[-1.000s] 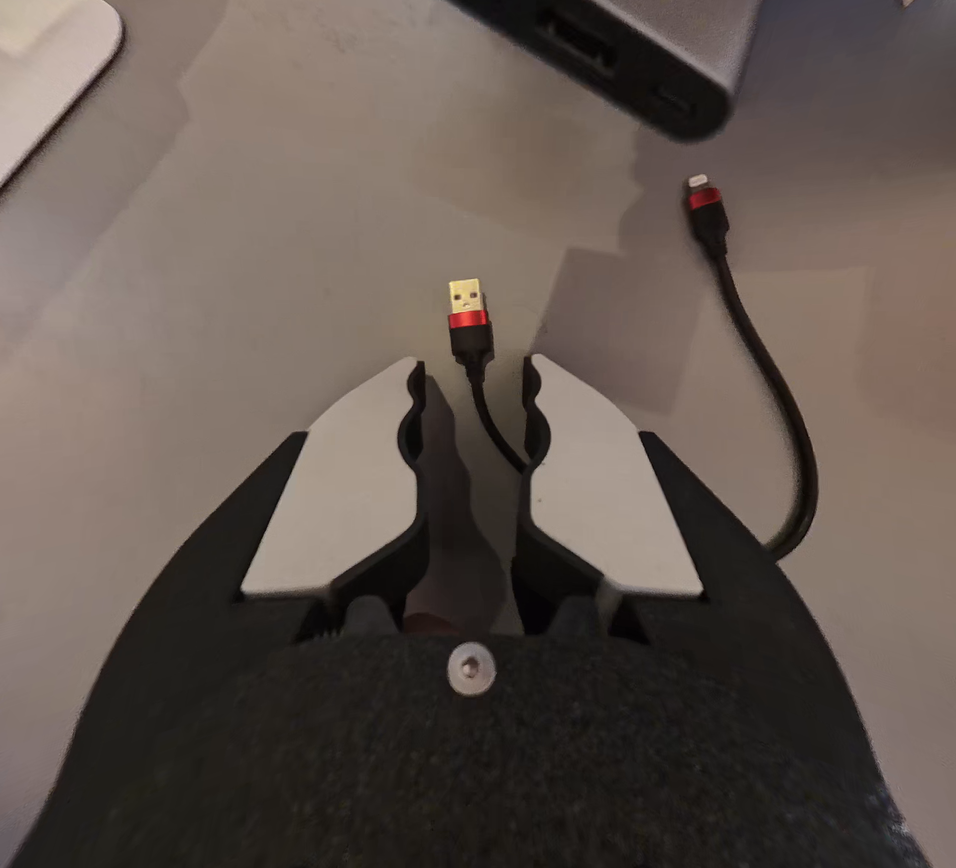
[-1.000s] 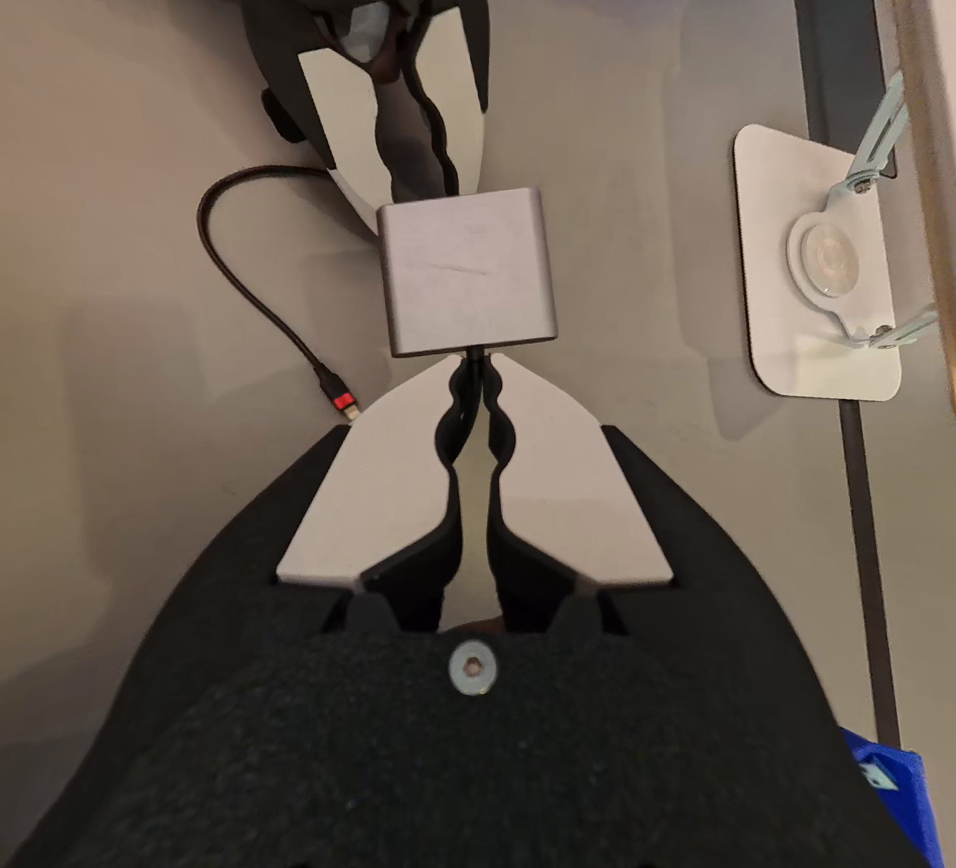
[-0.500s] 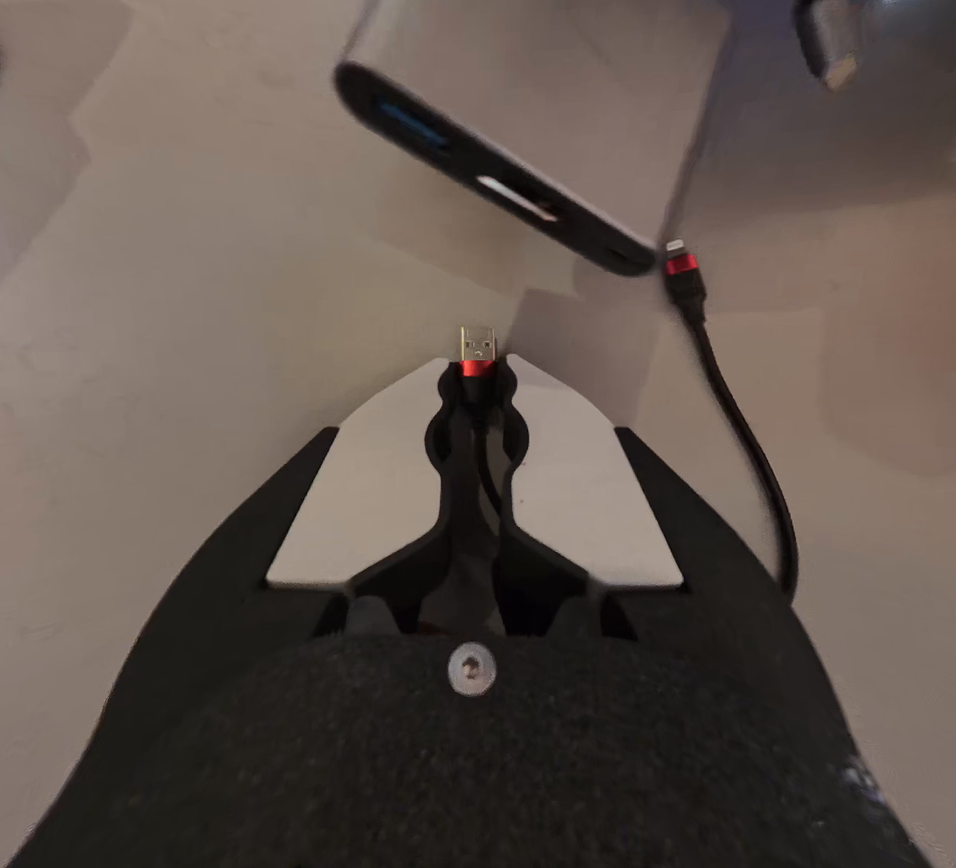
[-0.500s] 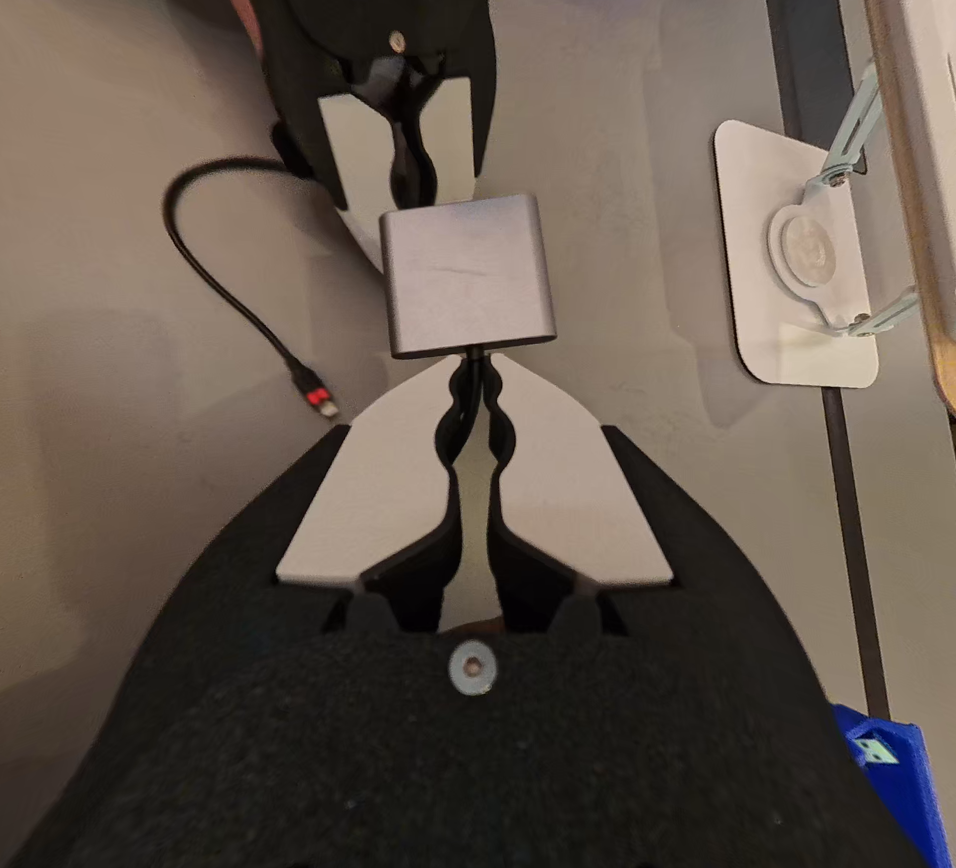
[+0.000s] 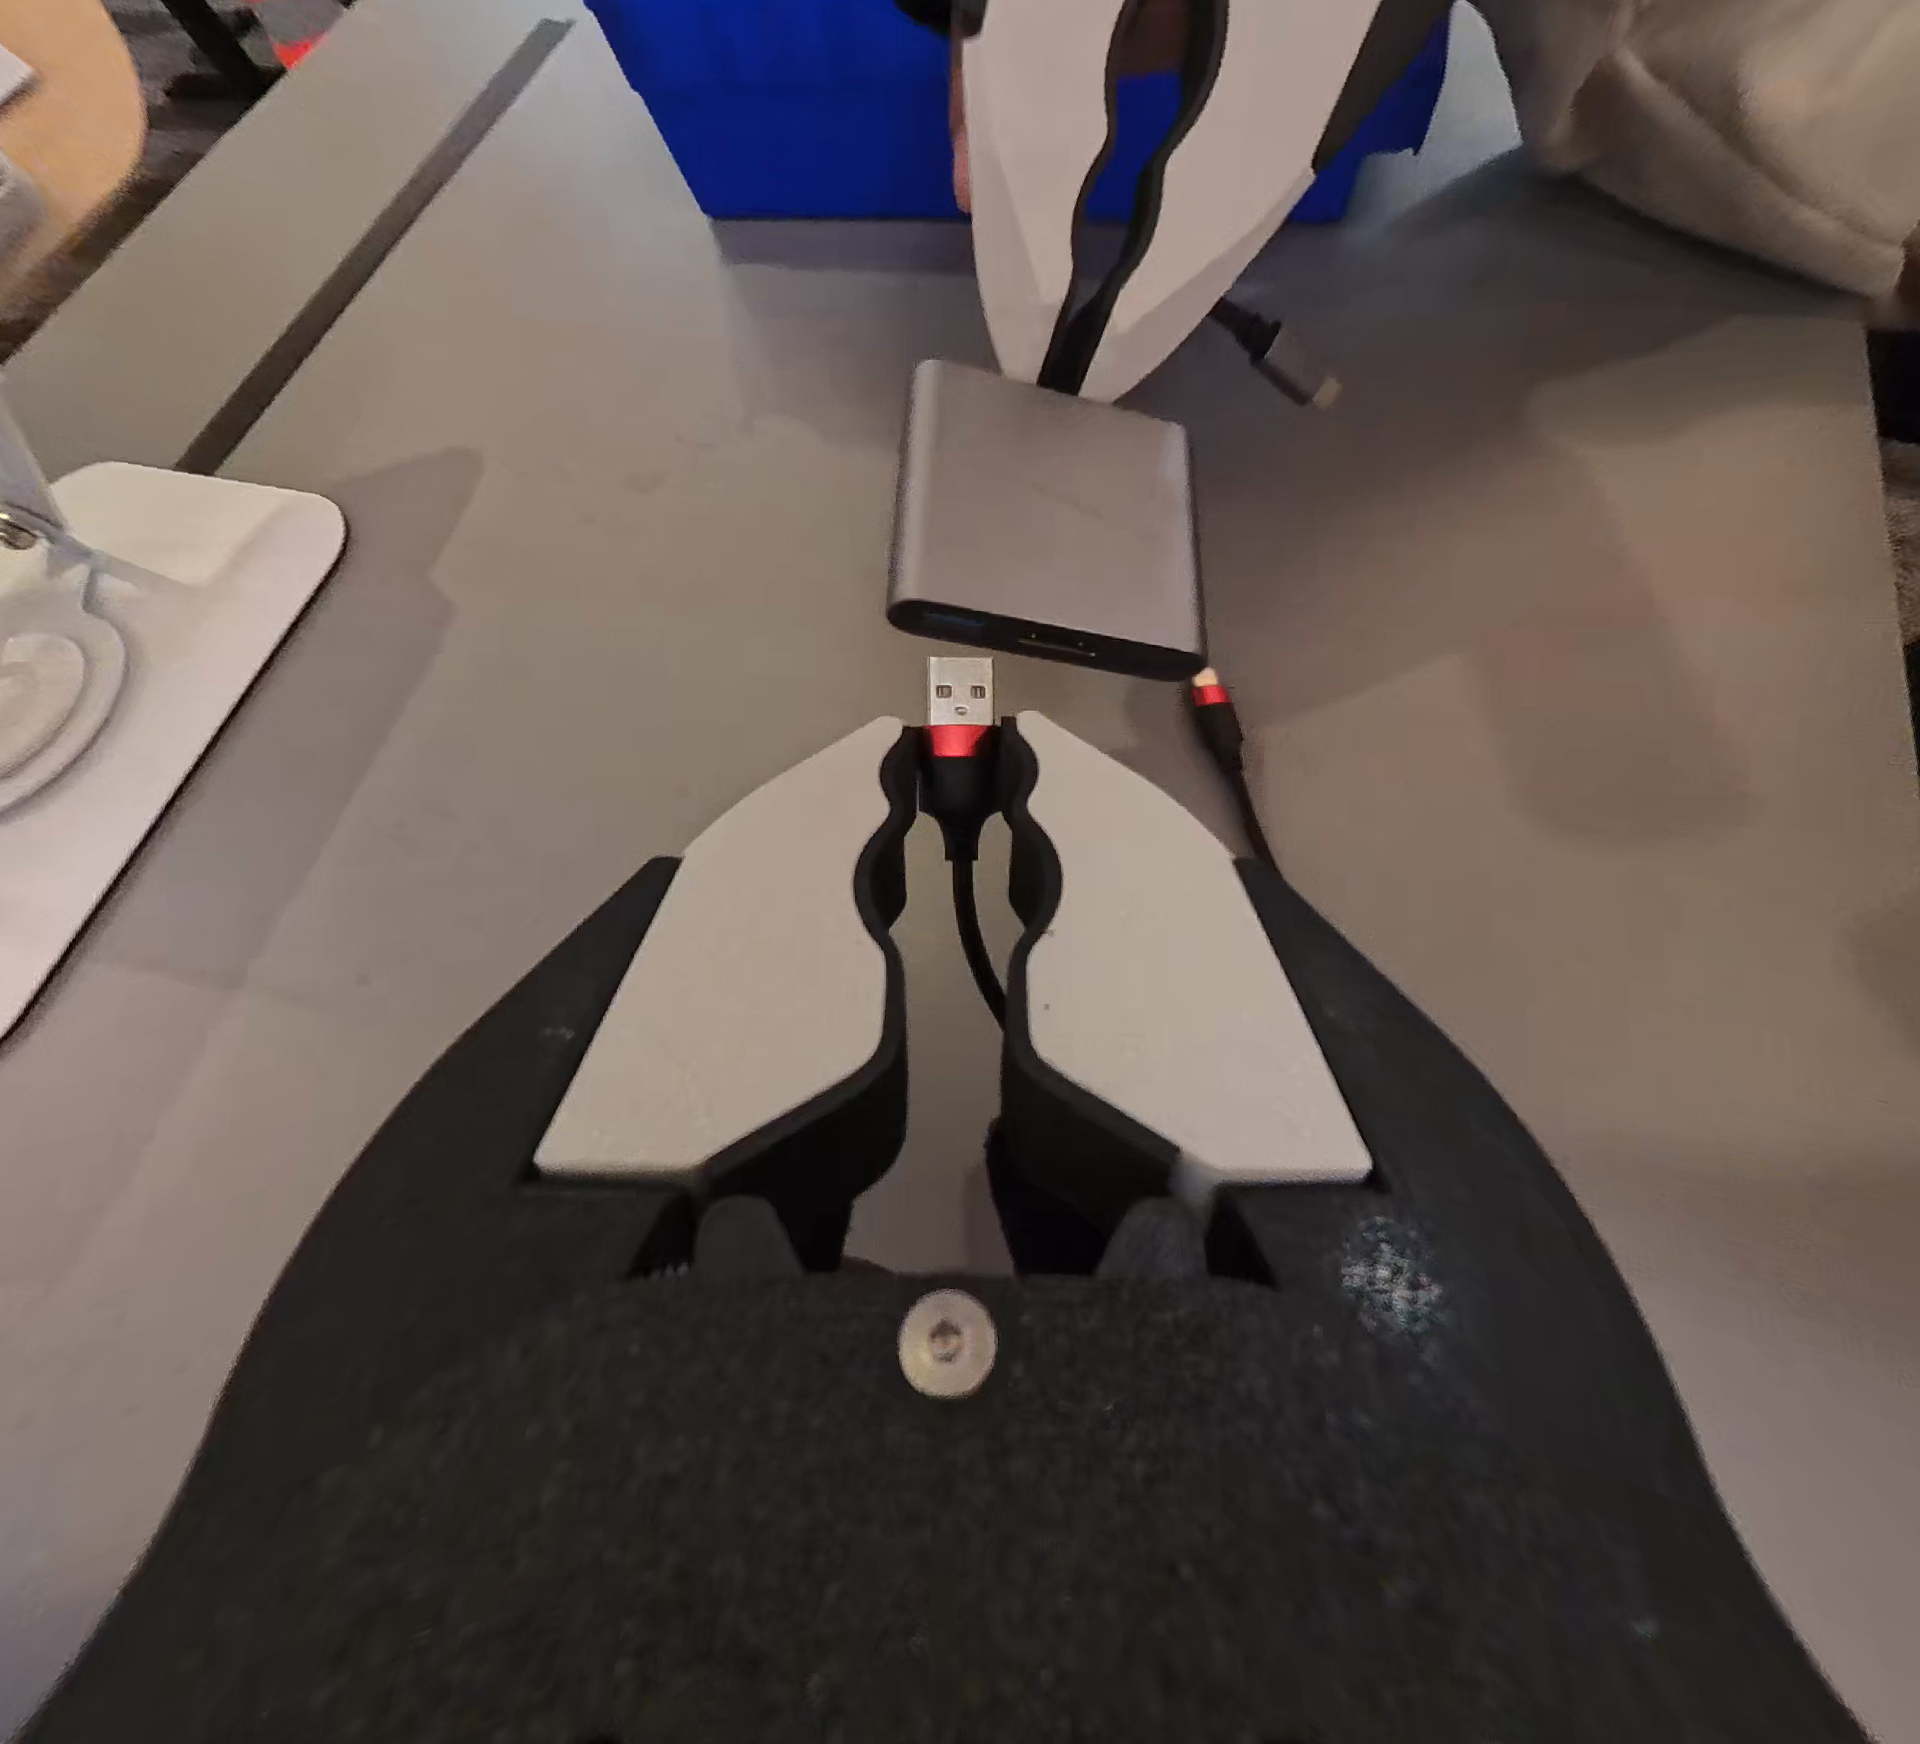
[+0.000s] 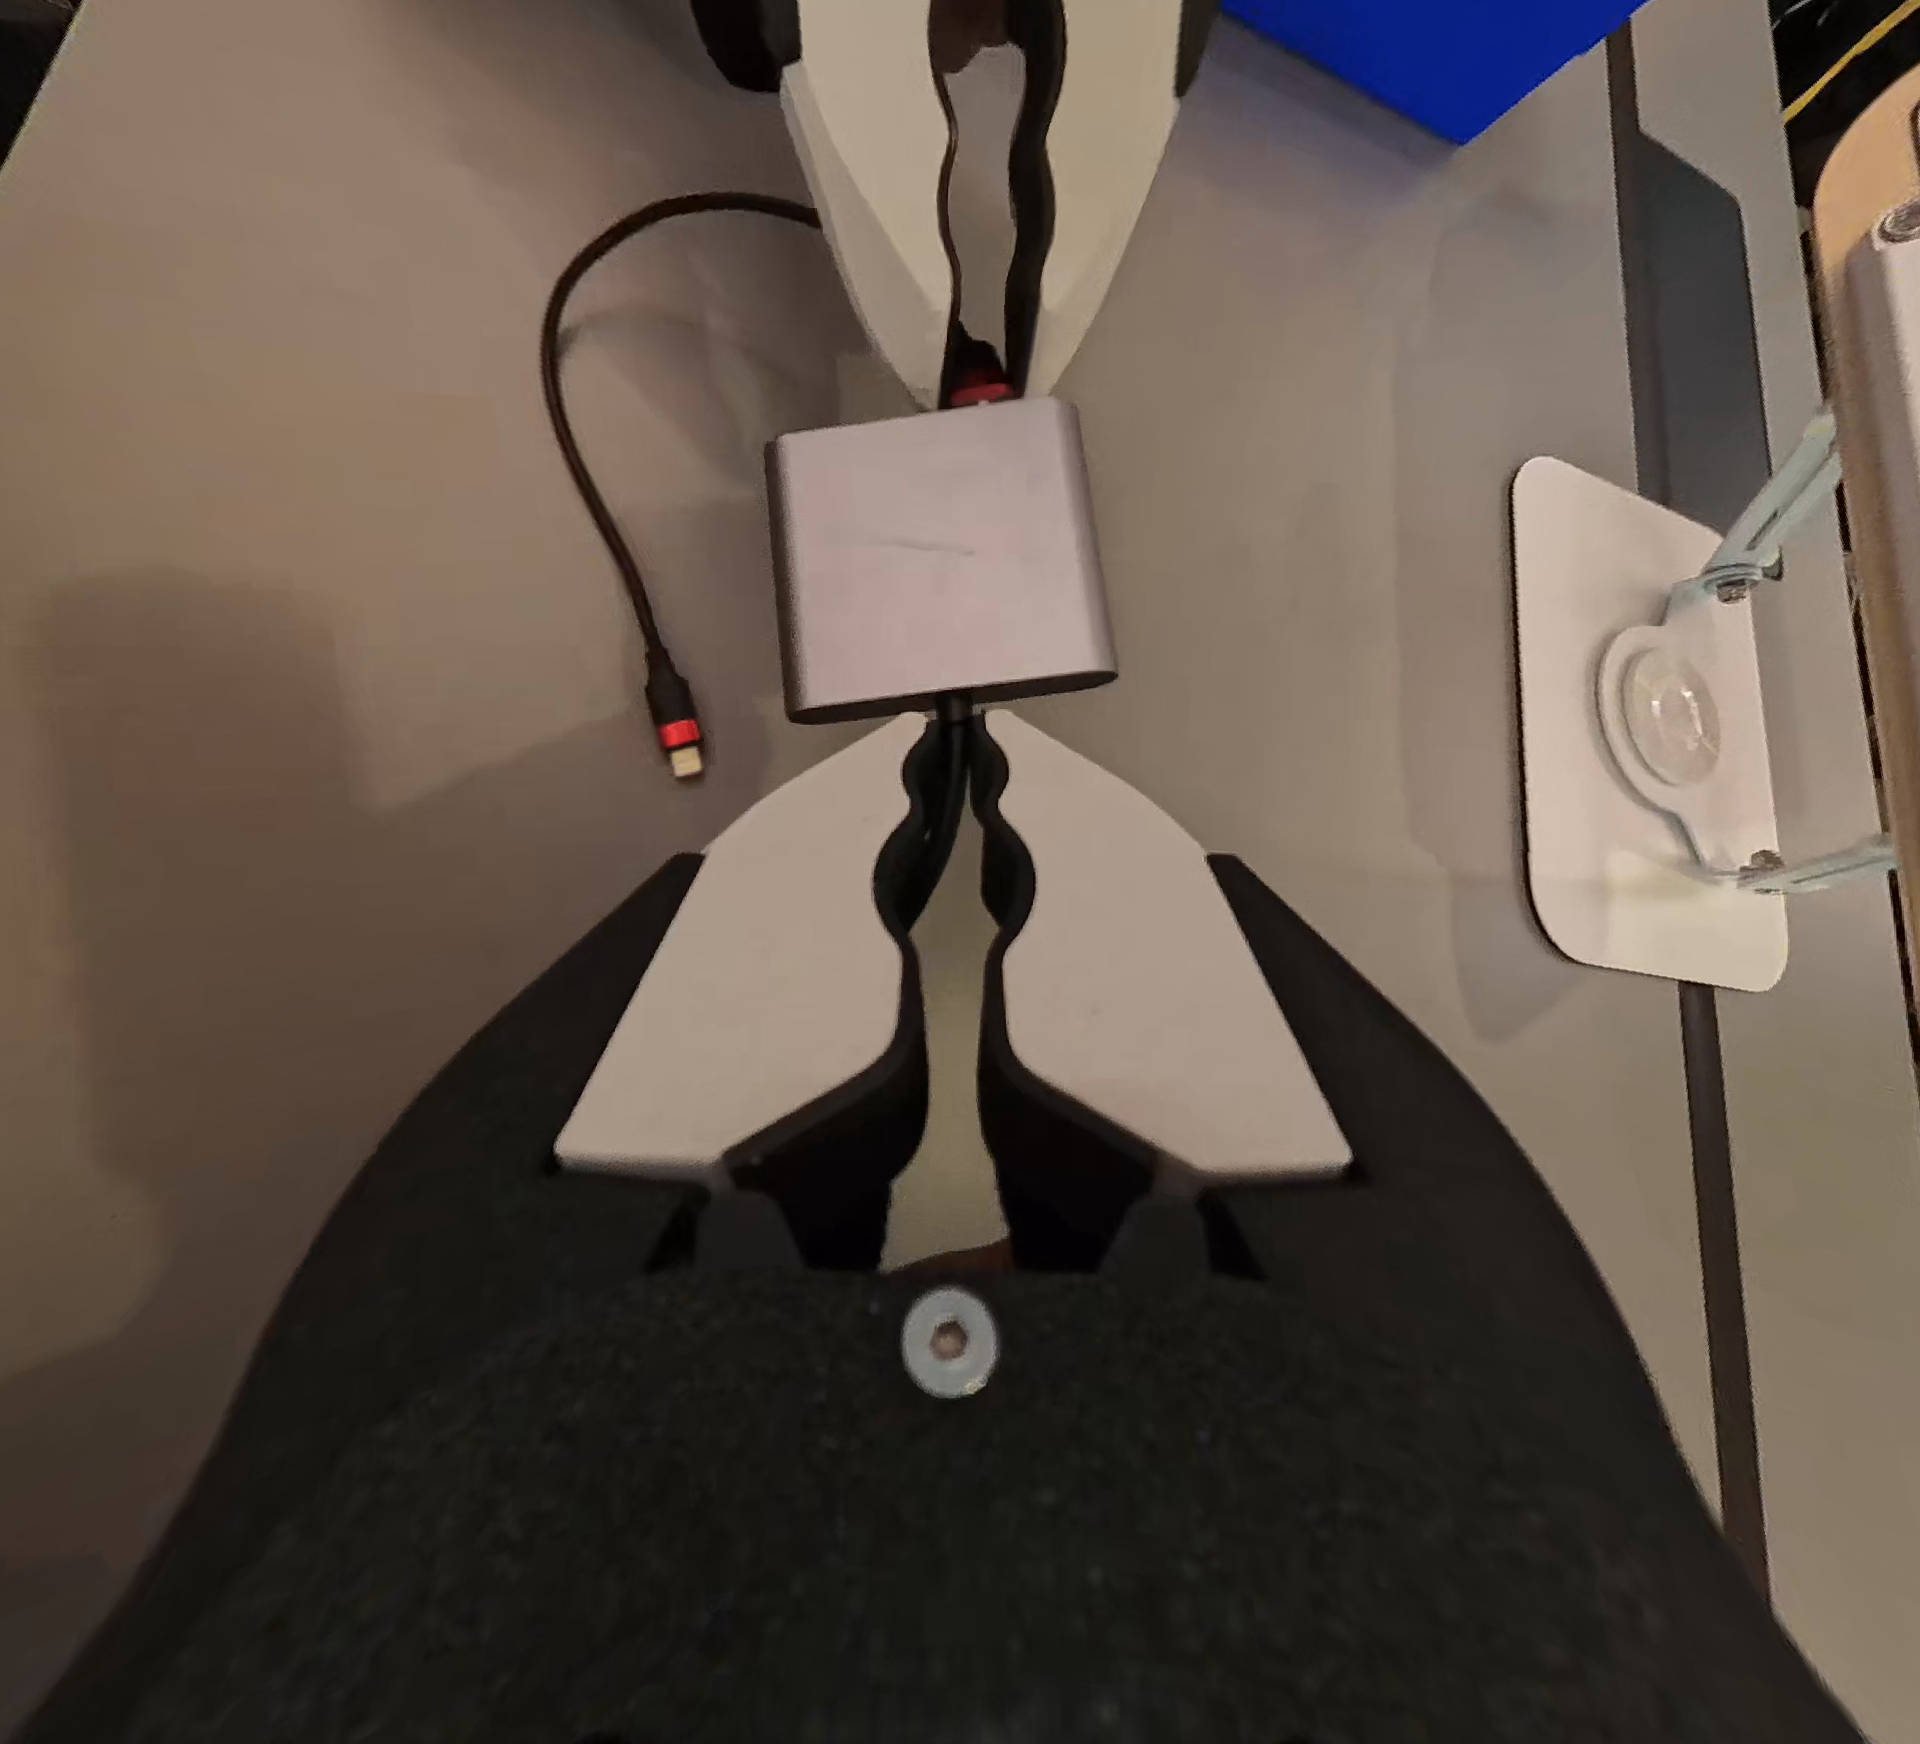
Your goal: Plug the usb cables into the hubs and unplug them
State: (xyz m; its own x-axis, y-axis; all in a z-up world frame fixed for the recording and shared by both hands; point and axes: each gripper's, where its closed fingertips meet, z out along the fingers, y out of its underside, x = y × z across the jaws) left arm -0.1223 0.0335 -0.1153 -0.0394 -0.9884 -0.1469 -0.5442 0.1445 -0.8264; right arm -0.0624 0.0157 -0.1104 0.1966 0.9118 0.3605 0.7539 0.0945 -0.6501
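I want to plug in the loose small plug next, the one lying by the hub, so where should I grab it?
Probably the black sleeve just behind the red collar of the small plug, coming from above with the jaws across its width. It lies flat on the table, tip pointing away from its cable, so the tip stays clear for a port.

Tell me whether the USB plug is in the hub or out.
Out: the USB plug, held by the left gripper, sits just short of the hub.

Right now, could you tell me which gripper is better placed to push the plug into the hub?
The left gripper: it grips the USB plug facing the hub port. The right gripper steadies the hub's cord.
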